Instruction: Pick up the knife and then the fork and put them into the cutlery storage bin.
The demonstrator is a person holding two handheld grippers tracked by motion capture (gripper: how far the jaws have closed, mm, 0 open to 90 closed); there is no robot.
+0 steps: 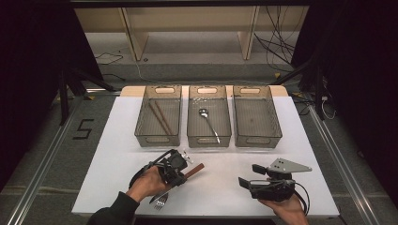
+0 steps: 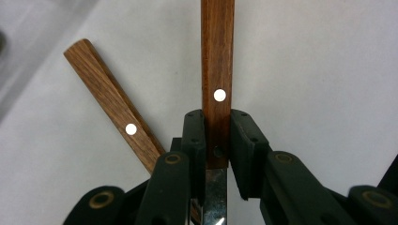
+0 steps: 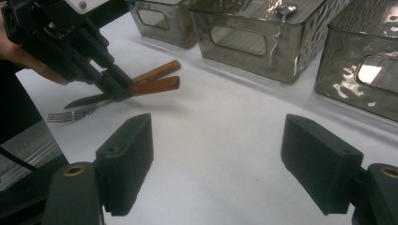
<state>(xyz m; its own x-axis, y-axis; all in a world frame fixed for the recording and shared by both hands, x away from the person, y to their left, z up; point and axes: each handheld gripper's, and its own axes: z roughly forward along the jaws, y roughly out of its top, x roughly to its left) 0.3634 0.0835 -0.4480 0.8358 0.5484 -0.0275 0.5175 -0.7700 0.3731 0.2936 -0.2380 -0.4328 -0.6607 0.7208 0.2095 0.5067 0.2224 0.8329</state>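
Observation:
My left gripper (image 1: 184,174) is shut on the wooden handle (image 2: 217,56) of a piece of cutlery; a flat metal blade shows below the pads, so it looks like a knife. The handle sticks out to the right of the jaws (image 1: 196,169). A second wooden handle (image 2: 108,98) lies on the white table beside it, and fork tines (image 1: 161,201) poke out near the person's left wrist. In the right gripper view the left gripper (image 3: 115,85) pinches the nearer handle (image 3: 159,86). My right gripper (image 1: 246,176) rests open at the front right, nothing between its pads (image 3: 126,154).
Three clear grey bins stand in a row at the back: the left bin (image 1: 141,124) holds brown chopsticks (image 1: 159,117), the middle bin (image 1: 191,126) a spoon (image 1: 209,123), and the right bin (image 1: 277,124) stands beside them. The white mat's front edge (image 1: 211,213) is near both hands.

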